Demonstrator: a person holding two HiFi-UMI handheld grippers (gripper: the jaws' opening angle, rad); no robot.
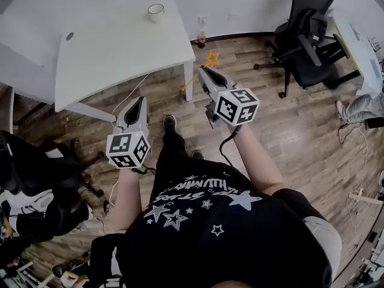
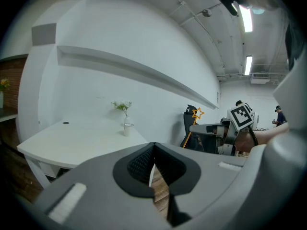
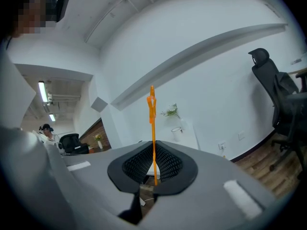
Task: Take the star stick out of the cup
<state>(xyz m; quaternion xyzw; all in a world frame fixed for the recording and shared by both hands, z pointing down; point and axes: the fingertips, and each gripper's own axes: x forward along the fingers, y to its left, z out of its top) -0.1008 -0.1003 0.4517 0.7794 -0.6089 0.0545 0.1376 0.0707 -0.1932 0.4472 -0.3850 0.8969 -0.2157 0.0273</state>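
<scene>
We pinch the star stick (image 3: 153, 128) between the fingers of the right gripper (image 3: 152, 150), its long axis roughly upright and the star on top, while the fingers of the left gripper (image 2: 153, 152) are pressed together on nothing.

Cup (image 1: 156, 17) interior tiny, indistinct

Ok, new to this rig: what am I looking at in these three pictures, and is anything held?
A person holds a two-jaw gripper in each hand. The head view looks down from the person's head; the other two cameras ride on the grippers, looking along their jaws. The left gripper is shut and empty. The right gripper pinches the orange star stick, clear of the cup, which stands on the white table beside a small vase.
</scene>
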